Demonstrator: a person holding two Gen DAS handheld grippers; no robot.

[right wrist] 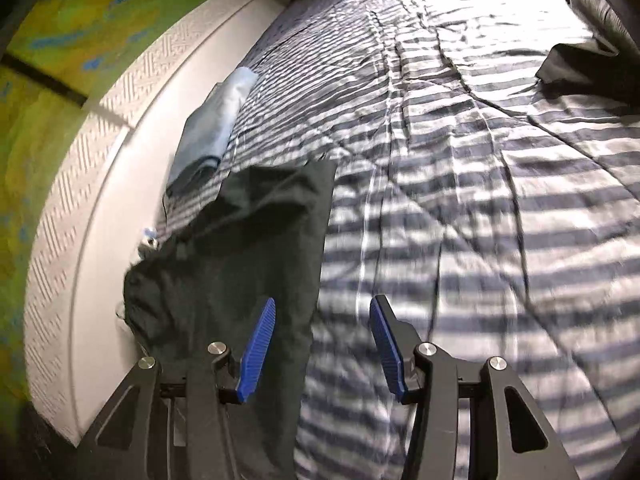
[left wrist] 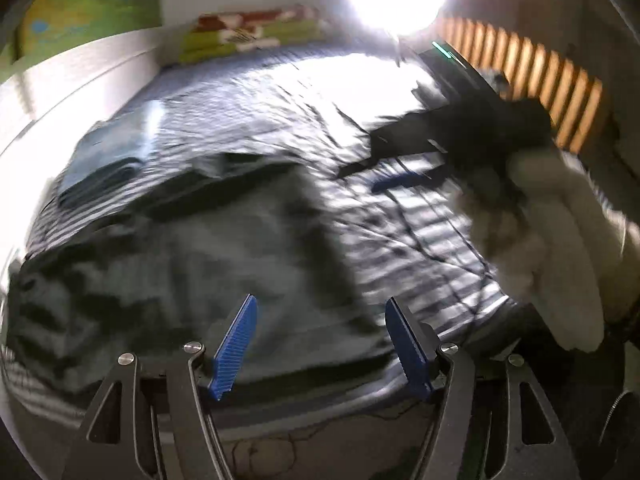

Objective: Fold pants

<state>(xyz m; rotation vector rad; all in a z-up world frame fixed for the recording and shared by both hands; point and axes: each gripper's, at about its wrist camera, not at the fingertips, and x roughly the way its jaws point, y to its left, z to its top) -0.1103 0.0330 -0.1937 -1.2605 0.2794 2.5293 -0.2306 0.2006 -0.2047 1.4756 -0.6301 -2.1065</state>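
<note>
Striped blue-and-white bedding covers the bed (right wrist: 480,200), the largest thing in both views, and on it lie the dark pants (right wrist: 240,280), bunched along the bed's left edge beside the white textured bed frame (right wrist: 80,200); a folded pale-blue garment (right wrist: 216,120) sits further up that same edge, apart from the pants; another dark cloth (right wrist: 592,68) shows at the far right, and I cannot tell what it is.

In the left wrist view the pants (left wrist: 200,272) spread wide and rumpled below the camera, though that picture is smeared, so their outline is uncertain.

To my eye the step in hand is flattening and squaring the fabric before a fold; done well, each gripper would take one edge or corner, pinch a single layer cleanly, and draw the cloth taut across the bed so that no crease gets folded in; the heaped part near the bed frame looks the likeliest to carry wrinkles into the fold.

The left gripper (left wrist: 320,344) points steeply down over the pants, its blue jaws well apart with nothing between them; the right gripper (right wrist: 322,344) points down at the pants' right edge, its jaws apart too, one pad (right wrist: 258,348) over dark cloth and the other over the stripes, pressing on nothing; a white-gloved hand (left wrist: 552,240) carries that right gripper in the left view.
</note>
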